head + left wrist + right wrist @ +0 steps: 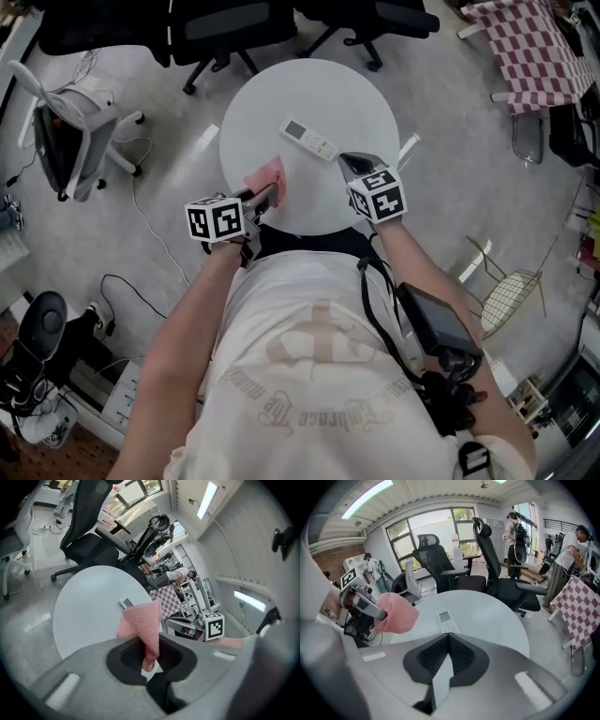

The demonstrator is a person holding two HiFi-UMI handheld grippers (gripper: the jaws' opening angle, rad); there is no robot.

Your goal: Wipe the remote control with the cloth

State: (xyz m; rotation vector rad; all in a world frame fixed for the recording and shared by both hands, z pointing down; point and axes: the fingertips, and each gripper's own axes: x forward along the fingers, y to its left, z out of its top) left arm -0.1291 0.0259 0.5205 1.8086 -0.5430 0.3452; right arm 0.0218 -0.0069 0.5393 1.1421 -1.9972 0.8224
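Pinched cloth (265,175) in left gripper (267,195) fingers over the table's (272,94) near-left edge. Held right gripper (351,163) fingers pressed together, empty, over the near-right edge. Had remote (310,140) lying flat midway between near and far edges, untouched.

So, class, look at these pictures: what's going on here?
The left tongs are shut on a pink cloth, holding it near the edge of a round table. The right tongs are shut with nothing in them. The remote lies on the table, apart from both, not being wiped.
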